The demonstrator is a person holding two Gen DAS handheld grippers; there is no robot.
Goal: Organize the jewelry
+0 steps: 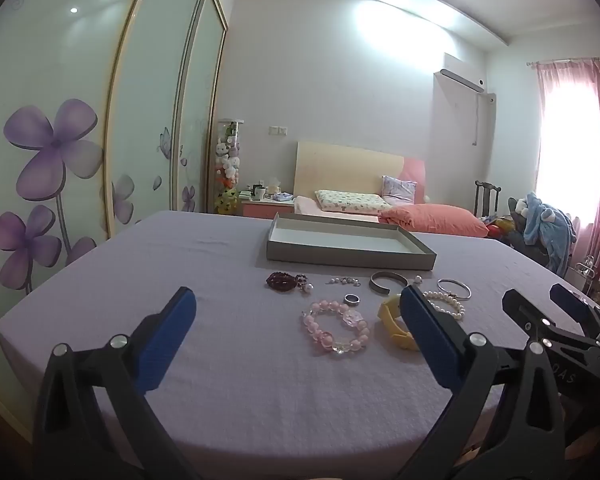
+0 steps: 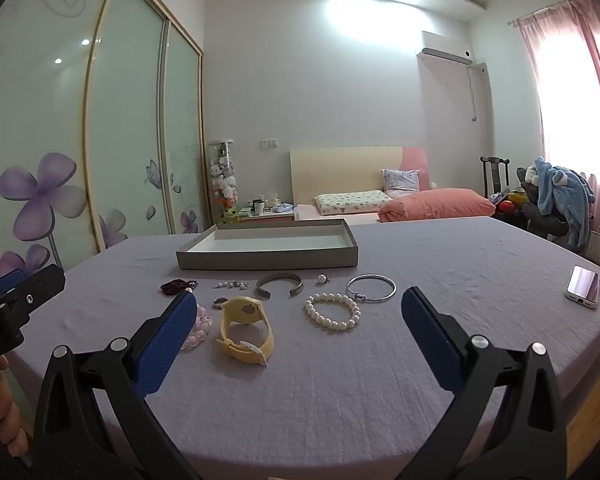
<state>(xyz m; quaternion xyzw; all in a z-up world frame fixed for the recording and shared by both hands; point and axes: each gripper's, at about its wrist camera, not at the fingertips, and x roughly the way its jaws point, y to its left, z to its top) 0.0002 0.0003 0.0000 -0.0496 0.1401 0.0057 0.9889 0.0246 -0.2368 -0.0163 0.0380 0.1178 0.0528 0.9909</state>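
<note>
An empty grey tray (image 1: 352,255) (image 2: 268,259) sits at the far side of the lilac cloth. In front of it lie a dark red bead bracelet (image 1: 281,281), a pink bead bracelet (image 1: 335,327), a small ring (image 1: 352,299), a yellow watch (image 2: 246,332) (image 1: 394,322), a metal cuff (image 2: 279,284) (image 1: 388,281), a pearl bracelet (image 2: 333,313), a thin silver bangle (image 2: 371,287) (image 1: 454,289), and small earrings (image 2: 231,285). My left gripper (image 1: 298,334) is open and empty above the near cloth. My right gripper (image 2: 298,334) is open and empty, also short of the jewelry.
A phone (image 2: 583,284) lies at the right edge of the table. Sliding wardrobe doors (image 1: 60,152) stand to the left. A bed with pillows (image 2: 420,204) and a chair with clothes (image 2: 556,196) are behind the table.
</note>
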